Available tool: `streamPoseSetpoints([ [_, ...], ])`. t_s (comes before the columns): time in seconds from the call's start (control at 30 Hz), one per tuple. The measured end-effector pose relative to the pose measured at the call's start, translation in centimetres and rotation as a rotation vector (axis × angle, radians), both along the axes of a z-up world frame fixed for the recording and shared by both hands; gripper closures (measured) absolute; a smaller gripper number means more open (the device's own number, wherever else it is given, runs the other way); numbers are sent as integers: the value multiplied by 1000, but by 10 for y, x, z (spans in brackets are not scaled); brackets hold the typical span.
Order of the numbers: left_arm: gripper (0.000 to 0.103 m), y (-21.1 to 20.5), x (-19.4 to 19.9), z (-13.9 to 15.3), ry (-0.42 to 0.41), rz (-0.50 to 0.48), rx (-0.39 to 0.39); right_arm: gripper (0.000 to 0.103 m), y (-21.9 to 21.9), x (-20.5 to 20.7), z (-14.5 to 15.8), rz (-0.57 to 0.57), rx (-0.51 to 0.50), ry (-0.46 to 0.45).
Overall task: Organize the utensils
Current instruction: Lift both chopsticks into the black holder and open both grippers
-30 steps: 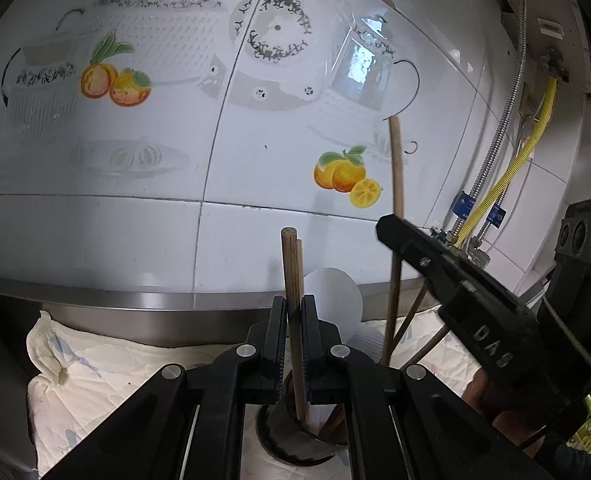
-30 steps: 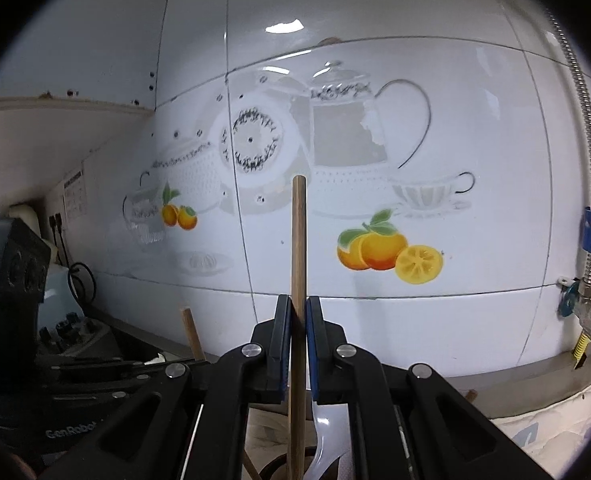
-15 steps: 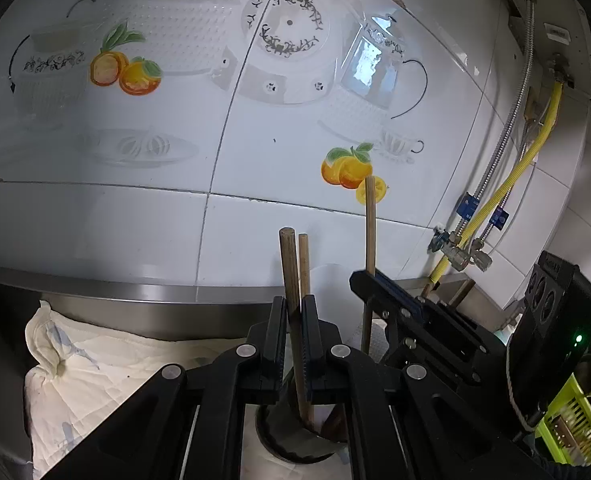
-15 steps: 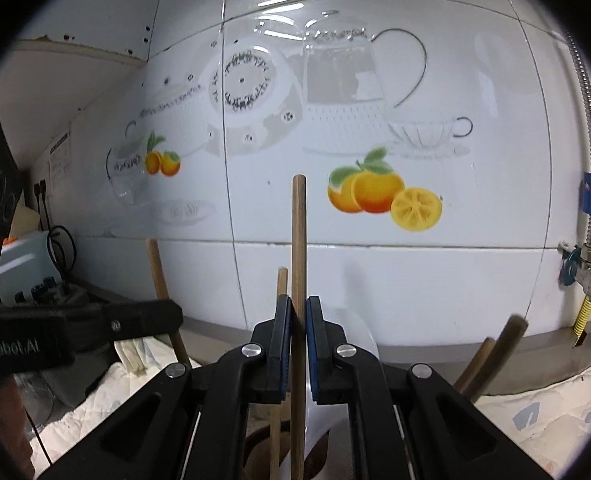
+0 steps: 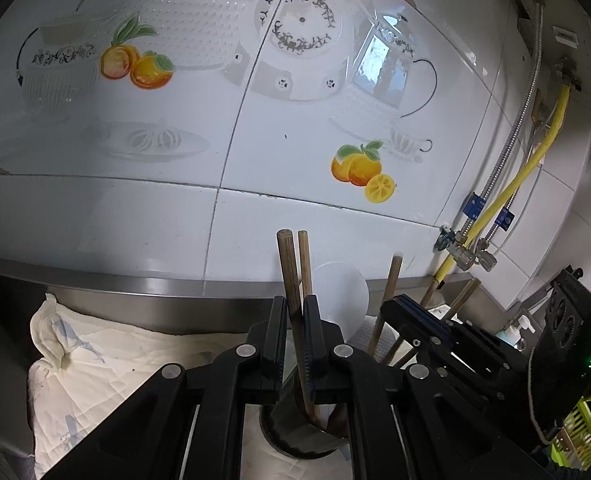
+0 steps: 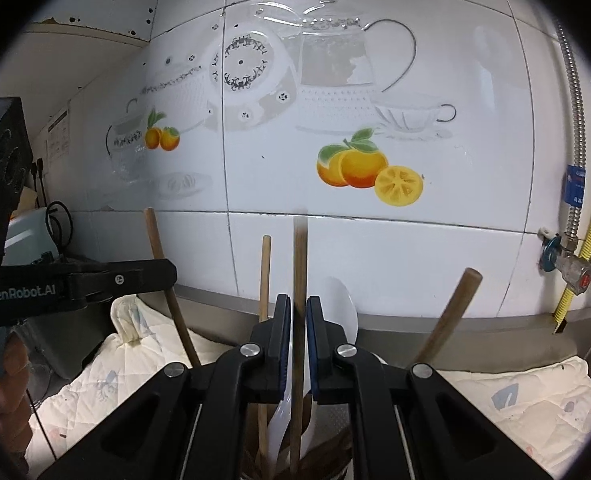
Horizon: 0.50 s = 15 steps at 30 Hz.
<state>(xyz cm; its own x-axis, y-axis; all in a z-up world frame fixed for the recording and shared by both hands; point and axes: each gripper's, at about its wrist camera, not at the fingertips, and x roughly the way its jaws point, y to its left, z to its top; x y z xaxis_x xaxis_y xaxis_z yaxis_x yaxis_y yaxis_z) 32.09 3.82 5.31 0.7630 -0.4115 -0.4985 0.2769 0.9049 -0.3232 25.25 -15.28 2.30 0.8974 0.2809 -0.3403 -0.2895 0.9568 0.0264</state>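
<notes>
A dark round holder (image 5: 295, 436) stands on a white quilted cloth (image 5: 107, 364), with wooden sticks and a white spoon (image 5: 341, 292) in it. My left gripper (image 5: 295, 304) is shut on a dark wooden stick (image 5: 285, 256) whose lower end reaches into the holder. My right gripper (image 6: 299, 304) is just above the holder. Its jaws are opening, and a wooden stick (image 6: 300, 256) stands upright between them, blurred and slipping down. A thinner stick (image 6: 265, 276) rises just left of it. The left gripper's finger (image 6: 135, 278) and its held stick (image 6: 155, 248) show at the left.
A tiled wall with fruit and teapot prints (image 5: 359, 168) stands close behind, above a steel ledge (image 5: 135, 284). A yellow gas hose (image 5: 535, 160) and valves sit at the right. Another stick (image 6: 451, 312) leans right. A hand (image 6: 7, 384) grips the left tool.
The right gripper has come down over the holder, and its stick has slid lower between the jaws. The left gripper and its stick have stayed put.
</notes>
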Motion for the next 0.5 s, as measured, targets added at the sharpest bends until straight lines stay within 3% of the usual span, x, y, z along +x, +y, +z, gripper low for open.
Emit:
streamPoseSetpoints([
  [0.13,94,1,0,-1,17,0,-1,74,-5,-7,4,1,20,0],
  [0.33,92,2,-6,1,25,4,5,73,-13,-28,16,2,19,0],
  [0.4,84,3,-10,1,30,-1,2,73,-19,-35,18,-3,20,13],
  [0.47,68,3,-16,2,26,5,5,73,-29,-43,19,-10,23,34],
  [0.5,67,3,-19,2,25,5,7,73,-34,-46,18,-17,27,46],
])
